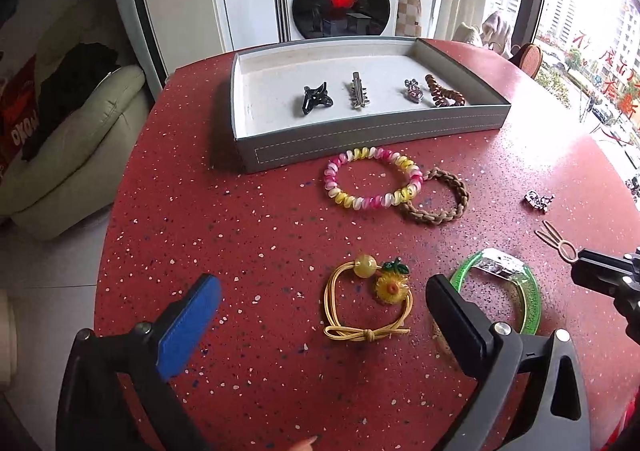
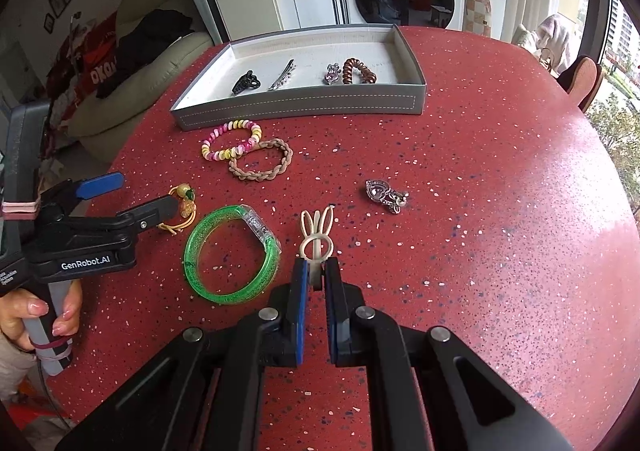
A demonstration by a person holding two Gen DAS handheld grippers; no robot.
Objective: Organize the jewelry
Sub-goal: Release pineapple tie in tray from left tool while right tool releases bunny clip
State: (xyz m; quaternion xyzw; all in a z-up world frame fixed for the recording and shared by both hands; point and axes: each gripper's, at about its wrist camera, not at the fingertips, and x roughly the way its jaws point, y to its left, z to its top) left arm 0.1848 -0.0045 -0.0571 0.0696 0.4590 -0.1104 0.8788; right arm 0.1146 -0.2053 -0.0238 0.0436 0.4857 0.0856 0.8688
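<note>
My left gripper [image 1: 323,283] is open wide just above the red table, its fingers either side of a yellow elastic hair tie [image 1: 390,287] with a sunflower charm and not touching it. My right gripper [image 2: 316,265] is shut on the tail of a beige rabbit-ear hair clip [image 2: 316,235] that lies on the table. A green bangle [image 2: 228,251] lies between the two grippers. The grey tray [image 1: 360,139] at the back holds a black claw clip [image 1: 316,97], a silver clip [image 1: 358,91], a small silver charm [image 1: 414,91] and a brown coil tie [image 1: 444,93].
In front of the tray lie a pink-and-yellow coil tie [image 1: 412,175] and a braided tan tie [image 1: 460,195], overlapping. A silver brooch [image 2: 384,193] sits to the right. A hand [image 2: 24,315] holds the left gripper's handle. A sofa and a washing machine stand beyond the table.
</note>
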